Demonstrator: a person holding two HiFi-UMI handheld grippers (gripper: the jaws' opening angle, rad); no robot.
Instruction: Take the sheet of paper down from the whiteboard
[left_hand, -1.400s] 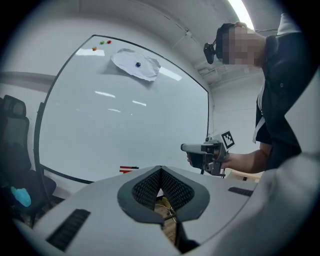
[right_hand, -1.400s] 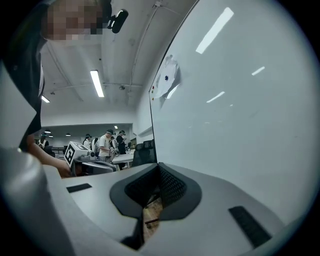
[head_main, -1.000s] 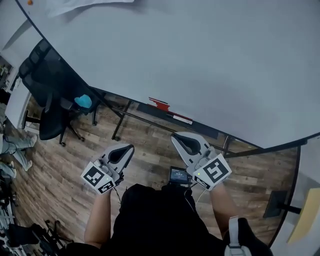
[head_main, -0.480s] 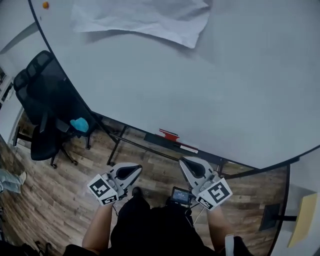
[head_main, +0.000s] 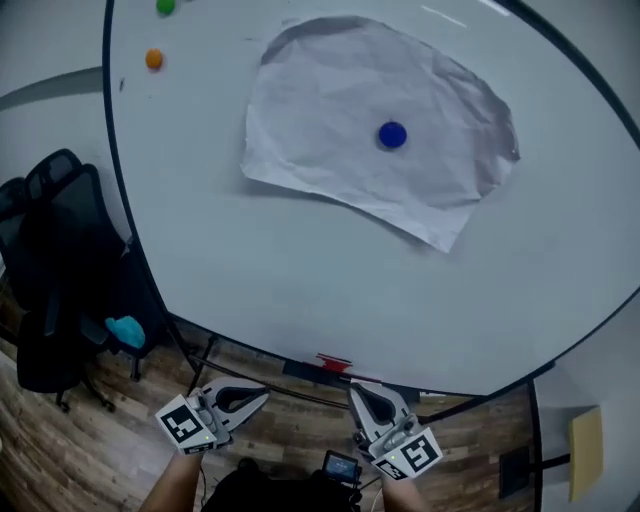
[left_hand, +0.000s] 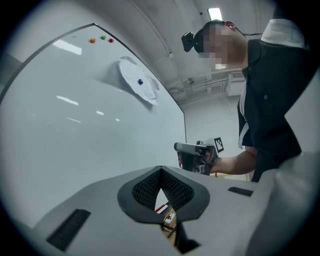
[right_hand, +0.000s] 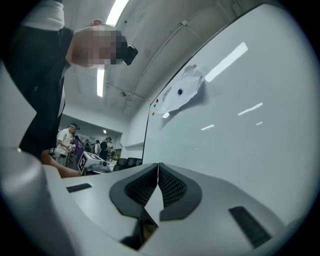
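A crumpled white sheet of paper (head_main: 370, 130) hangs on the whiteboard (head_main: 300, 270), pinned by a blue round magnet (head_main: 392, 135) near its middle. The sheet (left_hand: 137, 82) and its magnet (left_hand: 140, 82) show high up in the left gripper view, and the paper (right_hand: 182, 92) shows in the right gripper view too. My left gripper (head_main: 262, 396) and right gripper (head_main: 353, 390) are low, side by side below the board's bottom edge, far under the paper. Both are shut with nothing between their jaws. The right gripper (left_hand: 176, 146) also shows in the left gripper view.
An orange magnet (head_main: 153, 59) and a green magnet (head_main: 165, 6) sit at the board's upper left. A red marker (head_main: 333, 362) lies on the tray under the board. A black office chair (head_main: 50, 290) with a teal object (head_main: 125, 330) stands at left. Several people (right_hand: 75, 142) stand in the background.
The view has tilted up, so the paper and its blue magnet came fully into sight. Both grippers rose and now appear lower and smaller in the frame, still shut.
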